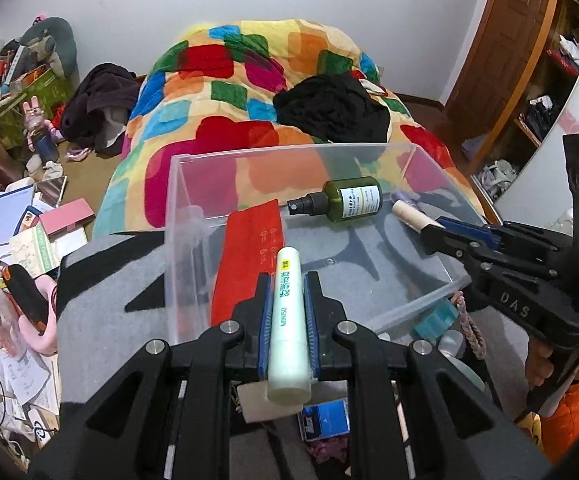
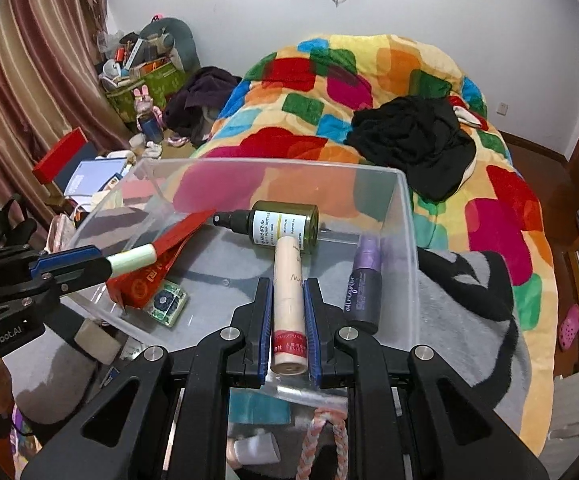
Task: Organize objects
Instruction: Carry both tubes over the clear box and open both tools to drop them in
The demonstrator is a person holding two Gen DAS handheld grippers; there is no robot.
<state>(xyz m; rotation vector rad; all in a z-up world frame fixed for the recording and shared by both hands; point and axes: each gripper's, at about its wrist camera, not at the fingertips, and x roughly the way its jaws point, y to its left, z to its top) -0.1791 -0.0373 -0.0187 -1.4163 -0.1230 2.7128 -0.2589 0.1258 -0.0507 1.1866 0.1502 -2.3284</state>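
My left gripper (image 1: 288,280) is shut on a pale green Miniso tube (image 1: 288,320), held over the near edge of a clear plastic box (image 1: 177,200). My right gripper (image 2: 288,284) is shut on a beige tube (image 2: 288,280), held over the same box (image 2: 405,216). In the box lie a green spray bottle (image 1: 349,199), a red envelope (image 1: 245,252), a purple spray bottle (image 2: 365,280) and a small green patterned item (image 2: 165,301). The right gripper (image 1: 429,232) shows in the left view; the left gripper (image 2: 101,266) shows in the right view.
The box rests on a grey and black blanket (image 1: 109,280) in front of a bed with a colourful quilt (image 1: 229,92) and black clothes (image 1: 333,108). Books and clutter (image 1: 21,232) lie at the left. A wardrobe (image 1: 529,60) stands right.
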